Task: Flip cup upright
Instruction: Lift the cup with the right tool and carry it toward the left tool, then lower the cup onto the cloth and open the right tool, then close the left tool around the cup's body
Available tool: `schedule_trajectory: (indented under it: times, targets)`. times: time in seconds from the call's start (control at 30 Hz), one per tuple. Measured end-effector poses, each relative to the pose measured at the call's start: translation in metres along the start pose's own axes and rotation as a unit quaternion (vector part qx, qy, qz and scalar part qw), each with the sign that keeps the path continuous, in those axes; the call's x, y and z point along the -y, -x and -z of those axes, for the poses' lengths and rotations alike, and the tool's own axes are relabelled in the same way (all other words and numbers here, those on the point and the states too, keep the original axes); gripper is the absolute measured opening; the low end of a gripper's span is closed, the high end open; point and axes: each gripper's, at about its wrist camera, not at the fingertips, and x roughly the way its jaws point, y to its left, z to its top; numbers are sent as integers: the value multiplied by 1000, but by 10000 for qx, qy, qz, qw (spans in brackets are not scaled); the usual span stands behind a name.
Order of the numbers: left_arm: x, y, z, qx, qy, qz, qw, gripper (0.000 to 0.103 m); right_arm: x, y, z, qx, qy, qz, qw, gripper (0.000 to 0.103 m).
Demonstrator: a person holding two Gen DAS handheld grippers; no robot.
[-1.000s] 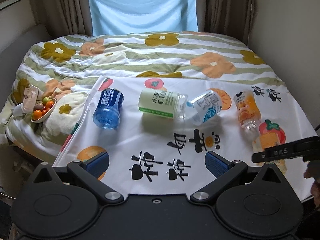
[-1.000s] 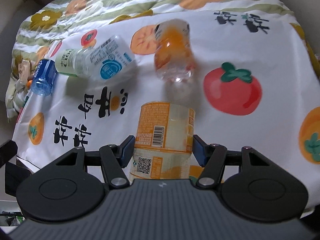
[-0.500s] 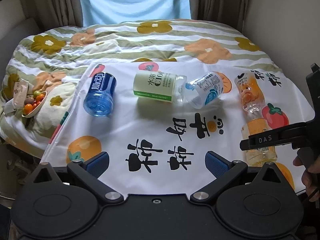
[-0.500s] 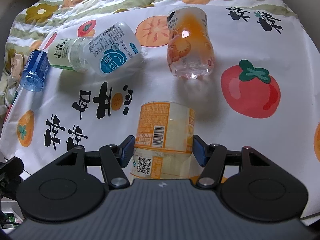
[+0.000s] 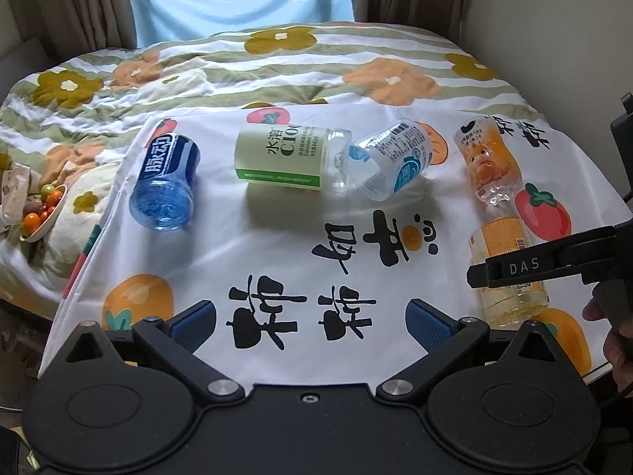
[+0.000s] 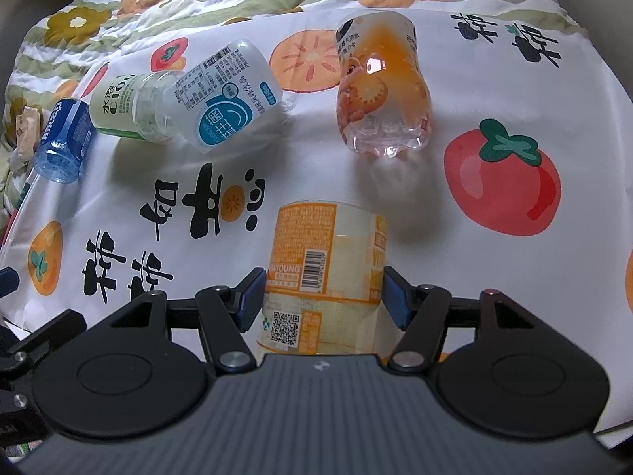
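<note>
Several cut plastic bottle cups lie on their sides on a white fruit-print cloth (image 5: 277, 261). My right gripper (image 6: 322, 297) is shut on the yellow-orange labelled cup (image 6: 322, 265), which also shows in the left wrist view (image 5: 508, 265); its two blue pads press the cup's sides. My left gripper (image 5: 310, 322) is open and empty above the cloth's near edge. Farther off lie an orange cartoon cup (image 6: 379, 87), a white-and-blue cup (image 6: 227, 99), a green-label cup (image 5: 285, 156) and a blue cup (image 5: 166, 186).
The cloth lies on a bed with a flowered, striped quilt (image 5: 277, 63). A small bowl of fruit (image 5: 41, 213) sits at the bed's left edge. A wall (image 5: 554, 19) stands on the right, curtains and a window at the back.
Both cameras have shifted toward the bed, so the cups appear nearer. My right gripper stays shut on the yellow-orange cup. The left gripper stays open.
</note>
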Motion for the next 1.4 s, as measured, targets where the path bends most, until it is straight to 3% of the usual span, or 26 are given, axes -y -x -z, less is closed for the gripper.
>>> schedule_trajectory:
  times: [0.2,0.47,0.73,0.87,1.03,1.4]
  targets:
    - [2,-2,-3,-33,-129,70,9999,103,6,3,-2,-42,-275,-199,9994,91]
    - [17,-2,-16,-76,-441,233,9987,103,30,41,-7,385,-826,-418,9950,98]
    - [59,-19,-42,-339,-791,812,9930,103,76,85,2,995,-1083,232,9889,100]
    - [85,-33,-57,-603,-844,1091,9886,103,99,98,13,1132,-1193,457,9853,100]
    - [109,-55,-71,-1087,-530,1375,9831,102,120,106,28,1256,-1281,675,9815,100]
    - [135,-94,-82,-1742,-454,1162,9768,96,151,93,43,1140,-1512,463,9808,100]
